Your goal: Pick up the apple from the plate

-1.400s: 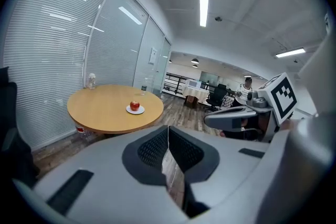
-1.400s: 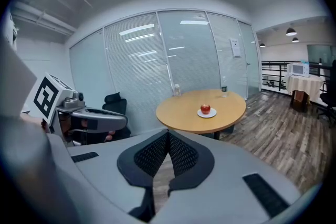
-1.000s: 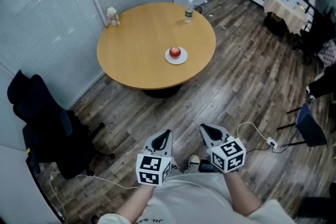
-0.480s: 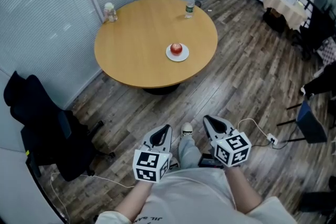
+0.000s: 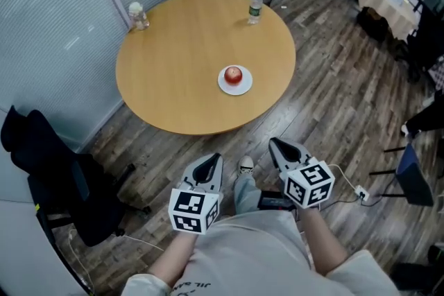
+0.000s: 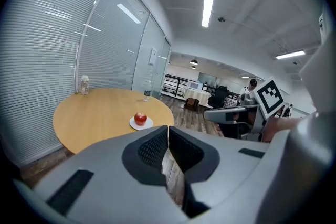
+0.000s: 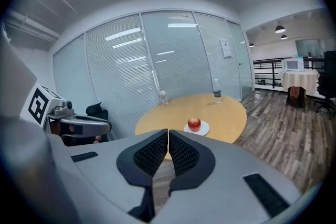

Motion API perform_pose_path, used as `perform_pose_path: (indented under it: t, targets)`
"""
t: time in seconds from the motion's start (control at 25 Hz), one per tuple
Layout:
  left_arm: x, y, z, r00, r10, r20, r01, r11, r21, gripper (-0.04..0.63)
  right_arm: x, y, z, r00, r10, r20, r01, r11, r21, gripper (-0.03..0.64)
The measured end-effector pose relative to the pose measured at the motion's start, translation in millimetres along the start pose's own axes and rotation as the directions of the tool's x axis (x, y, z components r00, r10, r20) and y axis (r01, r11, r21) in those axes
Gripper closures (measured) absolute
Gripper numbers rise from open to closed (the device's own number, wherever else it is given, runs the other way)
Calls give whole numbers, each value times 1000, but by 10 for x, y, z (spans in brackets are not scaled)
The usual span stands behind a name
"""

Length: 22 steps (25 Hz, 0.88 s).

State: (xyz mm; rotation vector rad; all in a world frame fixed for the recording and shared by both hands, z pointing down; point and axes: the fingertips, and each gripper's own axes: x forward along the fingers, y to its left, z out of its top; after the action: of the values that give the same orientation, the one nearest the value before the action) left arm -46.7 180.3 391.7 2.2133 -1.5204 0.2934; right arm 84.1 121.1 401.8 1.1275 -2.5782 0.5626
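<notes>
A red apple (image 5: 234, 73) sits on a small white plate (image 5: 235, 84) toward the near right of a round wooden table (image 5: 166, 59). It shows too in the left gripper view as the apple (image 6: 140, 118) and in the right gripper view as the apple (image 7: 194, 123). My left gripper (image 5: 213, 161) and right gripper (image 5: 273, 145) hang side by side over the floor, short of the table's near edge. Both are shut and hold nothing. In each gripper view the jaws meet, at the left gripper (image 6: 168, 128) and the right gripper (image 7: 168, 132).
A water bottle (image 5: 255, 6) stands at the table's far right edge and a small jar (image 5: 137, 15) at its far left edge. A dark office chair with a jacket (image 5: 52, 173) is at the left. Cables (image 5: 350, 184) lie on the wood floor at the right.
The view has moved toward the table: table, plate and apple look larger and closer. Both grippers have travelled forward with me, side by side, still shut.
</notes>
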Motion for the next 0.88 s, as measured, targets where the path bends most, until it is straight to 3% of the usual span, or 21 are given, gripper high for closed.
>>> perform_pose_path:
  t: [0.48, 0.88]
  targets:
    - [1440, 448, 1044, 997, 46, 69, -44, 999, -20, 586, 1053, -1132, 964, 998, 55, 14, -54, 998, -44, 584]
    - [1833, 861, 1179, 997, 68, 25, -67, 997, -33, 586, 1538, -1352, 1078, 999, 32, -32, -33, 999, -8, 584]
